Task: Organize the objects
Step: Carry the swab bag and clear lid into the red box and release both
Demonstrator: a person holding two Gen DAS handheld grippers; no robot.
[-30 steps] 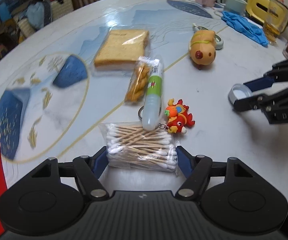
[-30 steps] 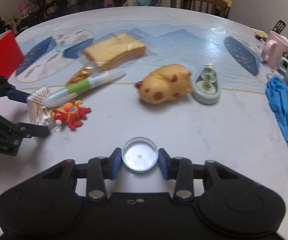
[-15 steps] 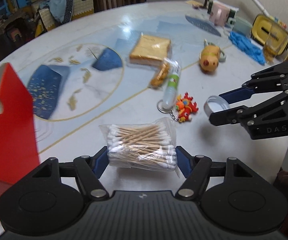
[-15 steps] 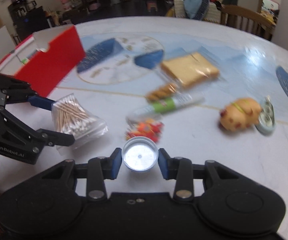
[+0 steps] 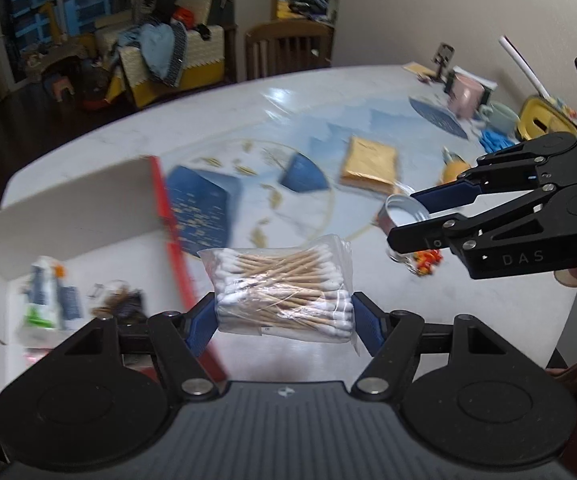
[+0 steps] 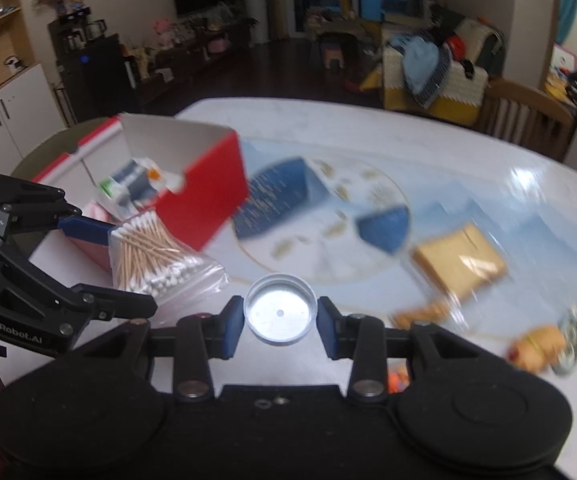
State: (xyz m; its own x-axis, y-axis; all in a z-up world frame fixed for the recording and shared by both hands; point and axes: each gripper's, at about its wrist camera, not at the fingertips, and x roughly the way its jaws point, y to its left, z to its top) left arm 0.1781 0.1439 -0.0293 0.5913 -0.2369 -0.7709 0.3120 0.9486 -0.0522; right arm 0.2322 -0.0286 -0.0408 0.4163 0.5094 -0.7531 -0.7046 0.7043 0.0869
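Across the wide, glossy white tabletop (image 6: 468, 168) with its blue-and-gold printed pattern, the broad middle stretch lies bare, and its curved far edge runs past a wooden slat-back chair (image 6: 528, 116). At the tabletop's left end stands the open red cardboard box (image 6: 204, 196) with pale inner walls; small packets lie blurred on its floor, and its red side wall rises just beside the left gripper (image 5: 284, 316). On the right half of the tabletop lies a flat, square, tan slice of bread in clear wrap (image 6: 458, 262), with a tan, rounded toy animal (image 6: 538, 350) nearer the right edge, both smeared by blur.

The left gripper's blue-padded fingers (image 5: 200, 320) stand fairly wide and press on both ends of the clear, crinkled plastic bag of wooden-stemmed cotton swabs (image 5: 284, 292), which hangs above the tabletop close to the box's red wall. The swabs lie in a loose bundle, white tips toward each pad.

The right gripper (image 6: 280, 316) hovers just to the right of the left one, well above the surface. Its fingers (image 6: 232, 328) are drawn narrow on the small, round, shallow silver metal lid (image 6: 280, 308), one pad on each side of the rim, the smooth hollow side facing the camera.
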